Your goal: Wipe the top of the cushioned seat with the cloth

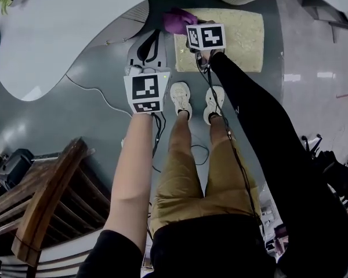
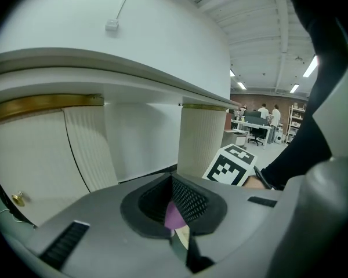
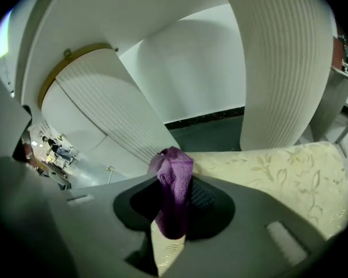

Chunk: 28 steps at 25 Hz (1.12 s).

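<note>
The cushioned seat [image 1: 243, 33] is a cream pad with a leaf pattern, lying at the top of the head view beyond my shoes. My right gripper [image 1: 184, 26] is shut on a bunched purple cloth [image 1: 178, 19] at the seat's left edge. In the right gripper view the cloth [image 3: 175, 184] hangs from the right gripper [image 3: 169, 227], with the seat [image 3: 278, 167] spreading to the right below it. My left gripper [image 1: 149, 39] hovers over the grey floor just left of the seat, jaws together and empty. Through the left gripper [image 2: 180, 233] a sliver of the cloth [image 2: 173, 216] shows.
A white curved tabletop [image 1: 64, 28] overhangs the far side, standing on ribbed white pillars [image 3: 278, 68]. A wooden chair [image 1: 40, 201] stands at the lower left. Cables [image 1: 104, 97] trail over the floor. Dark equipment [image 1: 330, 172] sits at the right. My shoes [image 1: 181, 97] stand before the seat.
</note>
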Each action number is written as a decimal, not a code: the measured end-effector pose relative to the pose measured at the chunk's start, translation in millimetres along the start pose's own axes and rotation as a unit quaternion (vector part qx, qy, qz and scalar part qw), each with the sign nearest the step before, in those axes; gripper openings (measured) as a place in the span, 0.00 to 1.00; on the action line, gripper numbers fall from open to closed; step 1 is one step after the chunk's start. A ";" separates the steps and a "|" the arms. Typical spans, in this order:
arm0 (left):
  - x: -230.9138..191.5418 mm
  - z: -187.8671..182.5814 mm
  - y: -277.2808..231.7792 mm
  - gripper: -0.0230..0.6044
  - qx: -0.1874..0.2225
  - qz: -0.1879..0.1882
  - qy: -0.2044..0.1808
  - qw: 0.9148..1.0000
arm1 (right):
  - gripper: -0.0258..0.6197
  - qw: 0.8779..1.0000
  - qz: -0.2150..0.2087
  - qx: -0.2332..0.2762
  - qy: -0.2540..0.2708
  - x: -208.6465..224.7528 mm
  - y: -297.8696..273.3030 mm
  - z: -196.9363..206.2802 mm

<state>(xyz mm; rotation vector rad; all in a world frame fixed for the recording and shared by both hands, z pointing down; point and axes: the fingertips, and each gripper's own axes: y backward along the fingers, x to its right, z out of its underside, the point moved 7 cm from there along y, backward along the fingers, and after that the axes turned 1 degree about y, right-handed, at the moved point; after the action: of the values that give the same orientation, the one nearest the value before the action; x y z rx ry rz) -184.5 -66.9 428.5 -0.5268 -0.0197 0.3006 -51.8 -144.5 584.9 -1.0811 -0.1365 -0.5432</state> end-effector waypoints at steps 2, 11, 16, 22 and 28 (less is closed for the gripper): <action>1.5 0.8 -1.5 0.05 -0.002 0.004 0.001 1.000 | 0.16 1.000 0.017 0.006 -0.007 19.1 10.9 -1.1; 32.9 -12.2 -20.6 0.05 -0.001 0.018 -0.007 1.000 | 0.16 0.988 0.135 0.025 -0.066 147.3 78.9 4.9; 54.7 -17.5 -32.6 0.05 0.000 0.030 -0.011 0.999 | 0.16 0.978 0.192 0.022 -0.078 214.8 119.5 18.9; 69.3 -17.5 -37.4 0.05 -0.008 0.033 -0.015 0.999 | 0.16 0.951 0.285 0.015 -0.118 267.2 164.6 35.7; 75.0 -17.4 -35.3 0.05 -0.006 0.035 -0.012 0.999 | 0.16 0.951 0.283 0.052 -0.112 269.2 187.3 38.3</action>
<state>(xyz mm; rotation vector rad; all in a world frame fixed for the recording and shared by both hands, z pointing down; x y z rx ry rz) -101.4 -82.9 426.7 -0.5372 -0.0274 0.3746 276.6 -140.1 551.3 -1.0189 -0.0467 0.1031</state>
